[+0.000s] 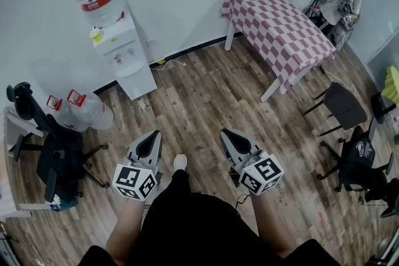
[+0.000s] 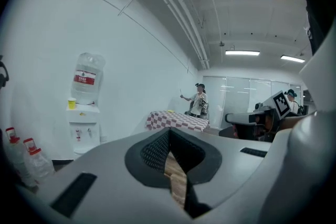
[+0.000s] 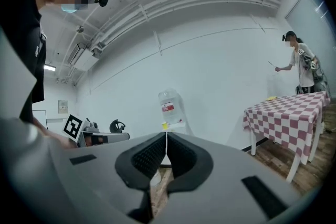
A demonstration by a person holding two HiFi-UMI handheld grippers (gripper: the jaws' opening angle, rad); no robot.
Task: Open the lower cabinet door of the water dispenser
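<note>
Only your head view shows the bare wood floor (image 1: 187, 103) between you and the water dispenser (image 1: 128, 56), which stands against the wall, ahead-left. An office chair (image 1: 53, 152) crowds your left. Your left gripper (image 1: 151, 137) and right gripper (image 1: 230, 135) have jaws together, empty.

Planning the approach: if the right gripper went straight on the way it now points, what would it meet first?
Probably the water dispenser: its bottle shows just above the shut tips of the right gripper, with only wood floor between. Depth is unclear.
</note>
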